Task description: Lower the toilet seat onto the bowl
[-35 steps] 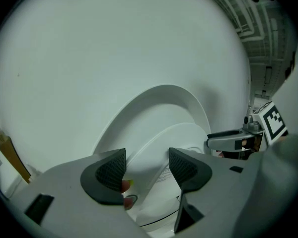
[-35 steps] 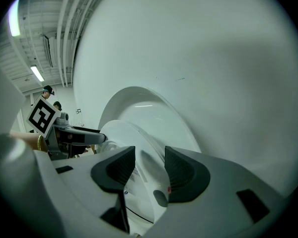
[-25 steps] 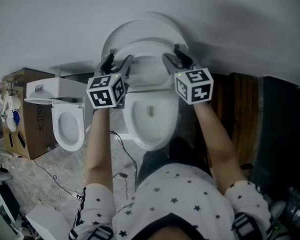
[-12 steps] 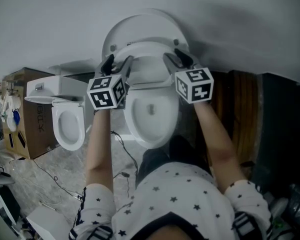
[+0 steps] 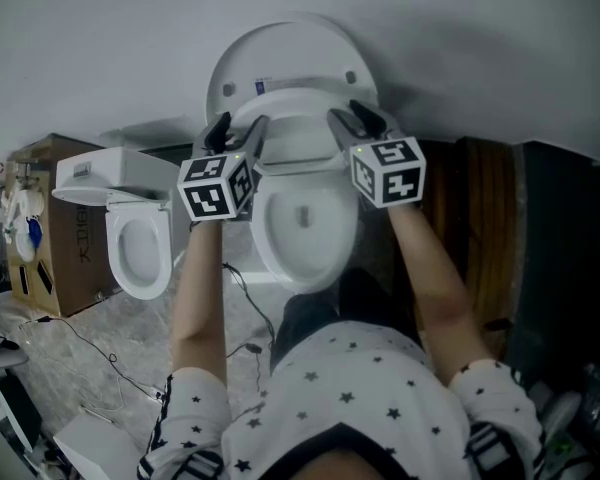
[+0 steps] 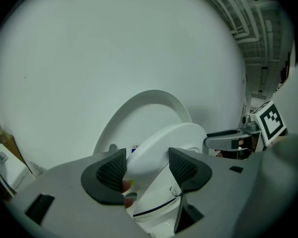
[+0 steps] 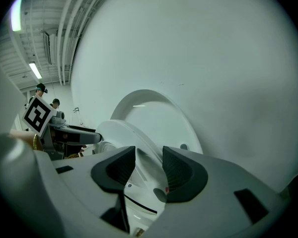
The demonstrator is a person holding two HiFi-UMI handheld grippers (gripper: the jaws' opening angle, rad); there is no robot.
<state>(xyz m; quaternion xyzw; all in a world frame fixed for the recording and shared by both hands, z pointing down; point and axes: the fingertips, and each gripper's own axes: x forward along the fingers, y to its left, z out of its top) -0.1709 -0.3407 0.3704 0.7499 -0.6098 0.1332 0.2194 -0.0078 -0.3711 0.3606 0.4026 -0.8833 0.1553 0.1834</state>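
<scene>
**Seat held at both sides, part-way between lid and bowl**

A plain pale wall (image 5: 100, 48) fills the back of the scene, with a marbled floor (image 5: 70, 368) below it; against the wall stands the toilet, its bowl (image 5: 300, 260) open and straight ahead of the person; the lid (image 5: 280, 53) stands upright against the wall; the seat (image 5: 295, 118) is tilted forward, clear of the lid and not yet down on the bowl; the left gripper (image 5: 238, 126) has its jaws closed on the seat's left rim, and the right gripper (image 5: 352, 116) has its jaws closed on the right rim, as each gripper view shows

The step looks like the lowering itself, about mid-swing; doing it well probably means bringing both sides down evenly, so the seat doesn't twist on its hinge, and easing the last stretch so it meets the bowl softly and not with a slam; each gripper should let go only once the seat is resting

The space between seat and bowl looks open; to the left, a second toilet (image 5: 140, 238) sits near the left elbow, with a cardboard box (image 5: 55, 268) beyond it; a dark wooden piece (image 5: 485, 218) stands close on the right; cables (image 5: 100, 353) trail across the floor by the feet, so sideways room is tight
</scene>
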